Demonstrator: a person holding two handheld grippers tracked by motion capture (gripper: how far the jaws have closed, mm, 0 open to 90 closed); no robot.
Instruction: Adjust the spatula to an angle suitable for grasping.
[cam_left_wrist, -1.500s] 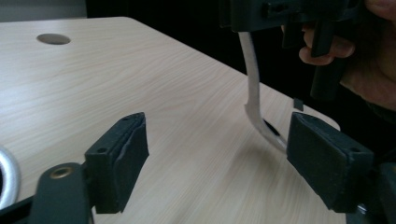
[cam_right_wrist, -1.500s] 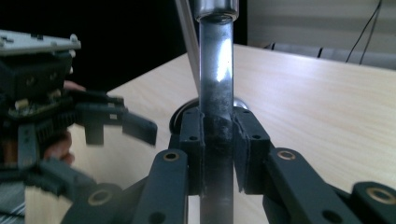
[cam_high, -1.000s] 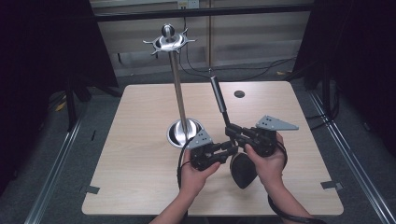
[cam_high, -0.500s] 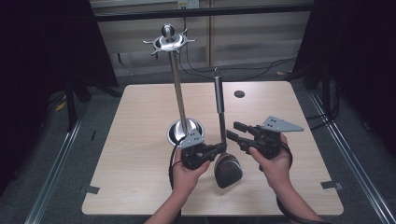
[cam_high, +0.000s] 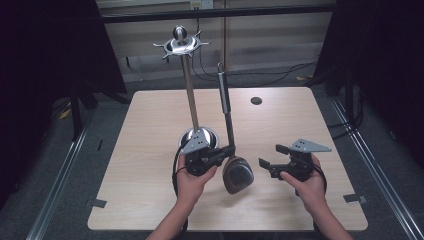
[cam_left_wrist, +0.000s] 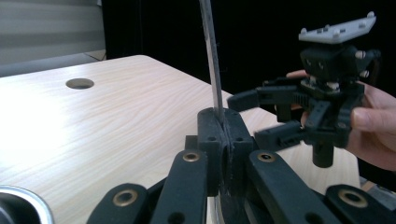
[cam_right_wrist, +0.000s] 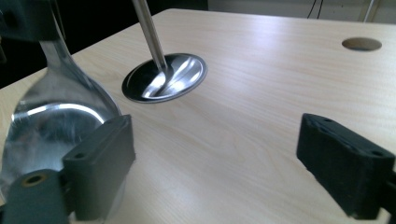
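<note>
Ladle (cam_high: 237, 172), metal, long-handled: standing nearly upright near the middle of the table (cam_high: 150, 125), bowl at the bottom just over the wood, handle (cam_high: 223, 95) rising toward the far edge. Left gripper (cam_high: 227, 151) is gripping the thin lower shaft just above the bowl; in the left gripper view its jaws are pressing together on the shaft (cam_left_wrist: 211, 56), which is running up between them. A hand is wrapping the gripper body from below.

Right gripper (cam_high: 272, 160): hanging to the right of the bowl, apart from it, jaws pointing toward it. Its jaws have just been opening and are standing wide, with bare tabletop between them in the right gripper view; the bowl (cam_right_wrist: 51, 126) is showing at the left, beside the near jaw, and whether it is touching that jaw cannot be told. The left gripper view is showing the right gripper (cam_left_wrist: 261, 116) beyond the shaft, fingers (cam_left_wrist: 373, 121) curling round its body.

Stand (cam_high: 187, 85), metal: round base (cam_high: 212, 134) sitting on the table behind the left gripper, pole rising to a top with hooks (cam_high: 181, 45).

Hole (cam_high: 256, 100), small, round: lying in the tabletop near the far edge.
</note>
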